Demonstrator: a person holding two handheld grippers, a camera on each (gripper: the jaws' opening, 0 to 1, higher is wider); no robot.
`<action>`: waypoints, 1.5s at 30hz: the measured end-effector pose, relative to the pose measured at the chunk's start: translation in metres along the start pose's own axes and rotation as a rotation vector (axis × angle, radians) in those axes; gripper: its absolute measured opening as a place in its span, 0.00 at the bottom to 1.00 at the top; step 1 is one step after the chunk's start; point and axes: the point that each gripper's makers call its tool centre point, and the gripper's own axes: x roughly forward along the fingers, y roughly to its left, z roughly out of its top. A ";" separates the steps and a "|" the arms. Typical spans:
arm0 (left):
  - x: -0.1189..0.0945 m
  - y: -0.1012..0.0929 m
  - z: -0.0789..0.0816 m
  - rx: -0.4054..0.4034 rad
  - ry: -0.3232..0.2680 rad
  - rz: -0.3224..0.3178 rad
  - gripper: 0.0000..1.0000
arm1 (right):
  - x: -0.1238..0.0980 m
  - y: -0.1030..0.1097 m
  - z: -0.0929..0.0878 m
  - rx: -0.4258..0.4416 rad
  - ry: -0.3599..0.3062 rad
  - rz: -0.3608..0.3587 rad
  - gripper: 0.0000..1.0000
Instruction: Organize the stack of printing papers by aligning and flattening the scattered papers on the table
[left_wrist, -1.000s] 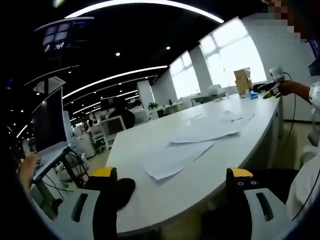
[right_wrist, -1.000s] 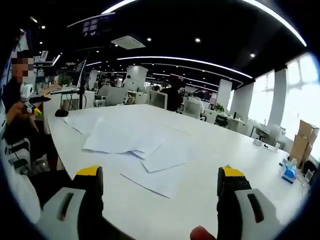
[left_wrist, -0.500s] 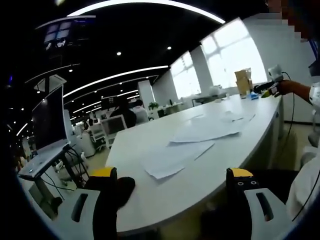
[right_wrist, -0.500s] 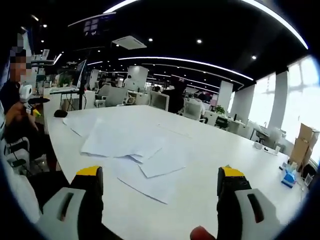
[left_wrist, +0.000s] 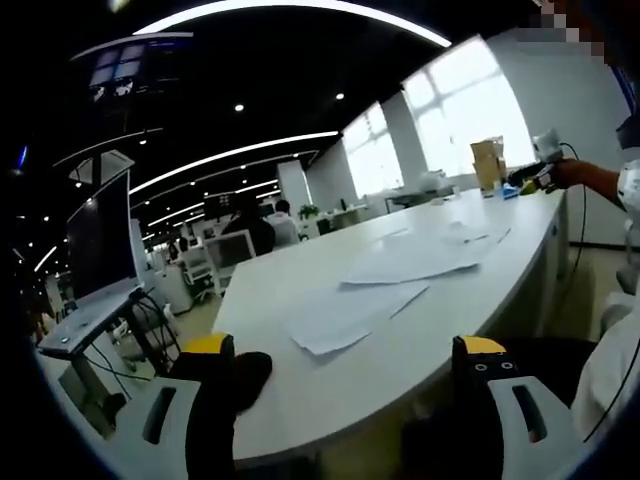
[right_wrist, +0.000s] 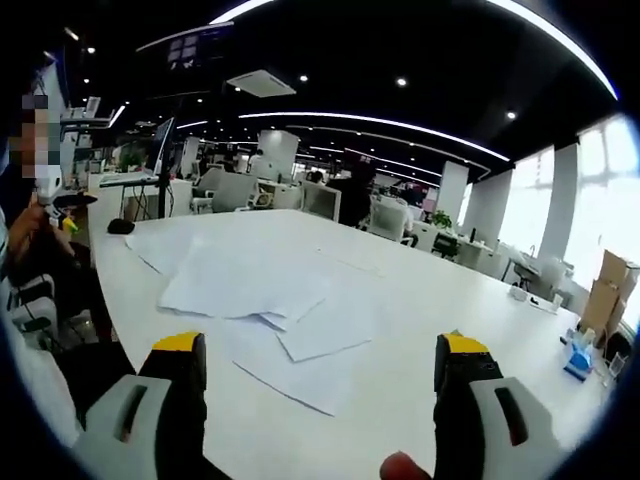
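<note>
Papers lay loose across the white bench, none of them squared into a stack. The left gripper was held level near the bench's edge, short of the sheets, its yellow-tipped jaws spread wide apart with nothing between them. In the left gripper view, the nearest sheet sat skewed just ahead of the jaws, one corner pointing toward the bench edge. Beyond it a broader overlapping spread fanned out at different angles. Further right, the right gripper was visible at the far end of the bench, held in a person's hand, with a cardboard box beside it.

In the right gripper view, the left gripper appeared at the far left, past the bench's end. The papers lay flat, partly overlapping, edges out of line, with one sheet closest to the jaws. The right gripper hovered above the near bench edge, jaws likewise wide apart and empty. To the right stood a small blue item near the bench's far corner.
</note>
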 end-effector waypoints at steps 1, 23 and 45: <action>0.000 0.000 0.000 -0.001 -0.001 0.000 0.92 | 0.001 0.000 0.000 -0.001 0.000 0.000 0.90; -0.015 0.005 0.001 0.001 -0.004 0.021 0.92 | 0.025 0.006 0.008 0.010 0.008 0.039 0.89; -0.012 0.002 0.000 -0.005 -0.002 0.017 0.92 | 0.035 0.011 0.014 -0.002 0.011 0.062 0.89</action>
